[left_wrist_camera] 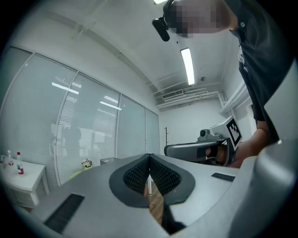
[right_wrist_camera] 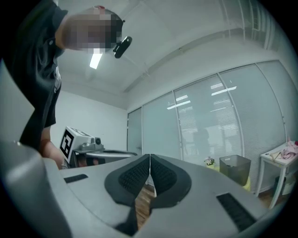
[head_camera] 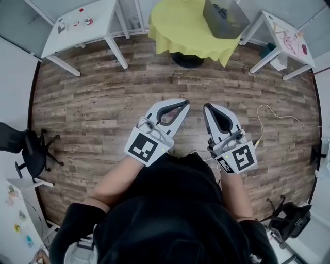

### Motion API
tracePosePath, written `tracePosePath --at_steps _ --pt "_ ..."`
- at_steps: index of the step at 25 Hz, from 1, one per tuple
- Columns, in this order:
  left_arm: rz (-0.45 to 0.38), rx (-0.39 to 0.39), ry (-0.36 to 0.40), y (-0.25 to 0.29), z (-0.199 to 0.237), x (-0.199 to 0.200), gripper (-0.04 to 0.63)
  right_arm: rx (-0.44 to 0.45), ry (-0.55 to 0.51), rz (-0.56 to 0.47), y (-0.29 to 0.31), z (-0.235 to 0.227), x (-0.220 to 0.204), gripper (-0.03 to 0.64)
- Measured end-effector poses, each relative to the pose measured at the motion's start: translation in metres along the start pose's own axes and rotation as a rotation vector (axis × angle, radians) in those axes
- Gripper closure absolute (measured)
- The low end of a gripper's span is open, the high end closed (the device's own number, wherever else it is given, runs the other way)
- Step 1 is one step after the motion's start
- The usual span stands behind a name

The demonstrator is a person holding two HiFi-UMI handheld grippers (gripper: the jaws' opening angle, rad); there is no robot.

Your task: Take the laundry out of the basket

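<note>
Head view: both hand-held grippers are held level above the wooden floor [head_camera: 103,98], close in front of the person. The left hand-held gripper [head_camera: 184,103] and the right hand-held gripper [head_camera: 206,107] are closed, tips together, with nothing gripped. The basket [head_camera: 227,23] stands on the yellow tabletop [head_camera: 175,31], well apart from both, ahead and slightly to the right. The laundry is made out only as a dark patch [head_camera: 220,9] inside it. The right hand-held gripper is judged the nearer.

Left gripper view: the jaws are seen shut on nothing. The basket [left_wrist_camera: 109,161] lies far off, left of the jaw line.

Right gripper view: the jaws are seen shut and empty. The basket [right_wrist_camera: 235,168] lies far off, right of the jaw line. A forward reach with opened jaws is judged to be required.
</note>
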State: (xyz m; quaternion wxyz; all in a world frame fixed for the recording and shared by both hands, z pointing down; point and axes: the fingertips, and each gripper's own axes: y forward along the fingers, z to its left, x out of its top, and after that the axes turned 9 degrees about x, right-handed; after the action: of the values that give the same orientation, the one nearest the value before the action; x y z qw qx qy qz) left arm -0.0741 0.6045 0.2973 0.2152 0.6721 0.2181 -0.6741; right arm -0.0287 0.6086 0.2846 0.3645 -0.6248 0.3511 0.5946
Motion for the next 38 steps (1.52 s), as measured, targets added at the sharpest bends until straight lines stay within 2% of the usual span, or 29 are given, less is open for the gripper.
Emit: tracePosePath --at_steps 3,12,25,38 --pt "0.001 -0.010 -0.015 -0.001 0.004 -0.002 0.589 0.013 -0.007 -0.032 0.002 0.007 0.009 0.594" --pt "-0.015 -0.008 -0.010 0.027 0.015 -0.005 0.589 0.011 -0.029 0.016 0.015 -0.025 -0.006 0.594" --pt "-0.031 0.027 0.004 0.113 0.020 0.007 0.589 0.083 -0.041 0.012 0.022 -0.113 0.003 0.594" --pt "-0.001 0.023 -0.012 0.213 0.001 -0.001 0.589 0.092 -0.021 0.050 -0.003 -0.207 -0.007 0.594"
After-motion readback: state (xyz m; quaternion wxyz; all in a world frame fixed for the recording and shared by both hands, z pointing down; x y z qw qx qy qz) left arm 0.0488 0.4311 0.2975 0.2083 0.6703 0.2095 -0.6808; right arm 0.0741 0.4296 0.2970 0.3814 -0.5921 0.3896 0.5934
